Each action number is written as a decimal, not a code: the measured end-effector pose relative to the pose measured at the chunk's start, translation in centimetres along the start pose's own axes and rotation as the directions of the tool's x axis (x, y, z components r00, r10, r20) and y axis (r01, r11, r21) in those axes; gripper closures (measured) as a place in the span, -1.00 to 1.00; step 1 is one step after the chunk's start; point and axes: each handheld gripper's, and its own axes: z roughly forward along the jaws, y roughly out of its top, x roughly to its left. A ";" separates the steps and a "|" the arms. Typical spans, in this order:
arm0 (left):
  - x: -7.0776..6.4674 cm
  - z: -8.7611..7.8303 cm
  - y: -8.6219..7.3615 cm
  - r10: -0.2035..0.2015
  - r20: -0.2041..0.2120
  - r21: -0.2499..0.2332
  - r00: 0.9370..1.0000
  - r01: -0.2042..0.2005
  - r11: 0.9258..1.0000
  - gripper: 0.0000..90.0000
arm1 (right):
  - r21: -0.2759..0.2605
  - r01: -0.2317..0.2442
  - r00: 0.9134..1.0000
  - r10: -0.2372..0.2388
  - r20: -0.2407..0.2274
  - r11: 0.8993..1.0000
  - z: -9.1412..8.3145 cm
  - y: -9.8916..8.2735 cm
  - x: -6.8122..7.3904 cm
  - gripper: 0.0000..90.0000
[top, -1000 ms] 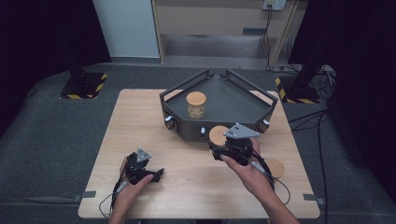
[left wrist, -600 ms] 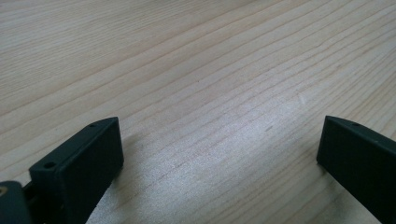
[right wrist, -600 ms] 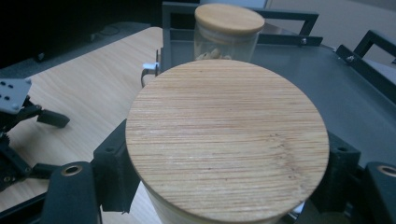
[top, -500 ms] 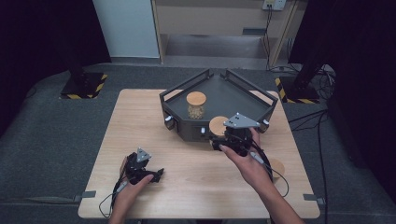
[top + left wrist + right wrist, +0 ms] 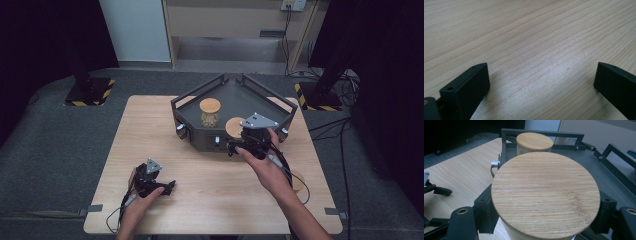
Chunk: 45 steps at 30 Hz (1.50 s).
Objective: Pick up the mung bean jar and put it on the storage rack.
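Note:
A jar with a round bamboo lid (image 5: 545, 193) is clamped in my right gripper (image 5: 544, 212), whose jaws are shut on its sides just below the lid. In the high view that jar (image 5: 233, 127) hangs over the front wall of the dark metal tray (image 5: 196, 99), held by my right gripper (image 5: 236, 143). A second jar (image 5: 210, 111) with the same kind of lid stands upright inside the tray, also seen as the far jar (image 5: 534, 142). My left gripper (image 5: 167, 187) rests on the table near the front left, and the left gripper (image 5: 541, 82) is open over bare wood.
The tray (image 5: 616, 178) has raised rails around its edge and knobs on its front wall. A round wooden object (image 5: 298, 180) lies on the table at the right, partly hidden by the person's forearm. Cables trail from both grippers toward the table's front edge.
My right gripper has carried the jar away from the person and upward, from the table in front of the tray to the tray's front wall. The left gripper has stayed still.

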 end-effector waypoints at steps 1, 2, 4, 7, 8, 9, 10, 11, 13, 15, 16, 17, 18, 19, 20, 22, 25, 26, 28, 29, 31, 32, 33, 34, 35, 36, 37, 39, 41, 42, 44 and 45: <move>0.0 0.0 0.0 0.000 0.000 0.000 1.000 0.000 1.000 -1.00 | -0.003 -0.002 1.000 0.002 0.001 1.000 0.0 0.1 0.0 -0.43; 0.0 0.0 0.0 0.000 0.000 0.000 1.000 0.000 1.000 -1.00 | -0.005 -0.004 1.000 0.004 0.002 1.000 0.0 0.2 0.0 -0.43; 0.0 0.0 0.0 0.000 0.000 0.000 1.000 0.000 1.000 -1.00 | -0.008 -0.001 1.000 0.001 0.005 1.000 -0.1 0.5 0.0 -0.43; 0.0 0.0 0.0 0.000 -0.001 -0.001 1.000 0.000 1.000 -1.00 | -0.011 0.003 1.000 -0.003 0.007 1.000 -0.1 0.9 -0.1 -0.43; 0.0 0.0 0.0 0.000 -0.001 -0.001 1.000 0.000 1.000 -1.00 | -0.009 0.004 1.000 -0.004 0.008 1.000 -0.1 1.0 -0.2 -0.43; 0.0 0.0 0.0 0.000 -0.001 -0.001 1.000 0.000 1.000 -1.00 | -0.008 0.006 1.000 -0.006 0.010 1.000 -0.1 1.2 -0.2 -0.43; 0.0 0.0 0.0 0.000 -0.001 -0.001 1.000 0.000 1.000 -1.00 | -0.006 0.004 1.000 -0.004 0.011 1.000 0.0 1.3 -0.3 -0.43; 0.0 0.0 0.0 0.000 -0.001 -0.001 1.000 0.000 1.000 -1.00 | -0.005 0.001 1.000 -0.001 0.012 1.000 0.0 1.4 -0.4 -0.43; 0.0 0.0 0.0 0.000 -0.001 -0.001 1.000 0.000 1.000 -1.00 | -0.003 -0.005 1.000 0.005 0.010 1.000 0.2 1.6 -0.7 -0.43; 0.0 0.0 0.0 0.000 -0.001 -0.001 1.000 0.000 1.000 -1.00 | 0.000 -0.006 1.000 0.006 0.014 1.000 0.3 1.8 -0.8 -0.43; 0.0 0.0 0.0 0.000 -0.001 0.000 1.000 0.000 1.000 -1.00 | 0.003 -0.007 1.000 0.007 0.015 1.000 0.4 1.9 -0.9 -0.43; 0.0 0.0 0.0 0.000 -0.001 -0.001 1.000 0.000 1.000 -1.00 | 0.004 -0.010 1.000 0.010 0.018 1.000 0.4 1.9 -1.0 -0.43; 0.0 0.0 0.0 0.000 -0.001 0.000 1.000 0.000 1.000 -1.00 | 0.004 -0.009 1.000 0.009 0.019 1.000 0.5 2.0 -1.1 -0.43; 0.0 0.0 0.0 0.000 -0.001 -0.001 1.000 0.000 1.000 -1.00 | 0.005 -0.009 1.000 0.009 0.021 1.000 0.5 2.1 -1.1 -0.43; 0.0 0.0 0.0 0.000 -0.001 -0.001 1.000 0.000 1.000 -1.00 | 0.006 -0.010 1.000 0.010 0.023 1.000 0.6 2.1 -1.2 -0.43; 0.0 0.0 0.0 0.000 -0.001 -0.001 1.000 0.000 1.000 -1.00 | 0.009 -0.010 1.000 0.010 0.025 1.000 0.8 2.3 -1.3 -0.43; 0.0 0.0 0.0 0.000 -0.001 -0.001 1.000 0.000 1.000 -1.00 | 0.010 -0.013 1.000 0.013 0.028 1.000 1.1 2.5 -1.4 -0.43; 0.0 0.0 0.0 0.000 -0.001 -0.001 1.000 0.000 1.000 -1.00 | 0.012 -0.012 0.999 0.012 0.030 1.000 1.2 2.7 -1.5 -0.43; 0.0 0.0 0.0 0.000 -0.001 0.000 1.000 0.000 1.000 -1.00 | 0.012 -0.014 0.999 0.013 0.033 1.000 1.3 2.9 -1.6 -0.43; 0.0 0.0 0.0 0.000 -0.001 0.000 1.000 0.000 1.000 -1.00 | 0.013 -0.015 0.999 0.015 0.035 1.000 1.4 3.0 -1.6 -0.43; 0.0 0.0 0.0 0.000 -0.001 -0.001 1.000 0.000 1.000 -1.00 | 0.013 -0.014 0.999 0.014 0.039 1.000 1.6 3.2 -1.7 -0.43; 0.0 0.0 0.0 0.000 -0.001 -0.001 1.000 0.000 1.000 -1.00 | 0.013 -0.014 0.999 0.013 0.040 1.000 1.7 3.3 -1.8 -0.43; 0.0 0.0 0.0 0.000 -0.001 0.000 1.000 0.000 1.000 -1.00 | 0.013 -0.018 0.999 0.017 0.042 1.000 1.8 3.4 -1.8 -0.43; -0.1 0.0 0.0 -0.001 -0.001 -0.002 1.000 0.001 1.000 -1.00 | 0.012 -0.015 0.999 0.015 0.043 1.000 1.8 3.5 -1.9 -0.43; -0.1 0.0 -0.1 -0.003 -0.001 -0.003 1.000 0.003 1.000 -1.00 | 0.012 -0.020 0.999 0.019 0.045 1.000 1.9 3.6 -2.0 -0.43; -0.1 0.0 -0.1 -0.002 -0.001 -0.004 1.000 0.002 1.000 -1.00 | 0.011 -0.021 0.999 0.020 0.046 1.000 2.1 3.6 -2.1 -0.43; -0.1 0.0 -0.1 -0.002 -0.001 -0.004 1.000 0.002 1.000 -1.00 | 0.012 -0.024 0.999 0.023 0.048 1.000 2.2 3.7 -2.2 -0.43; -0.1 0.0 -0.1 -0.002 -0.002 -0.004 1.000 0.002 1.000 -1.00 | 0.013 -0.031 0.998 0.031 0.051 0.999 2.4 3.9 -2.3 -0.43; -0.1 0.0 -0.1 -0.002 -0.001 -0.004 1.000 0.002 1.000 -1.00 | 0.016 -0.030 0.998 0.029 0.052 0.999 2.6 4.0 -2.5 -0.43; -0.1 0.0 -0.1 -0.001 -0.002 -0.003 1.000 0.001 1.000 -1.00 | 0.018 -0.029 0.998 0.028 0.054 0.999 2.7 4.0 -2.5 -0.43; -0.1 0.0 -0.1 0.000 -0.002 -0.003 1.000 0.000 1.000 -1.00 | 0.022 -0.035 0.998 0.034 0.056 0.999 3.0 4.1 -2.5 -0.43; -0.1 0.0 -0.1 -0.001 -0.002 -0.003 1.000 0.001 1.000 -1.00 | 0.020 -0.037 0.998 0.035 0.056 0.999 3.1 4.1 -2.6 -0.43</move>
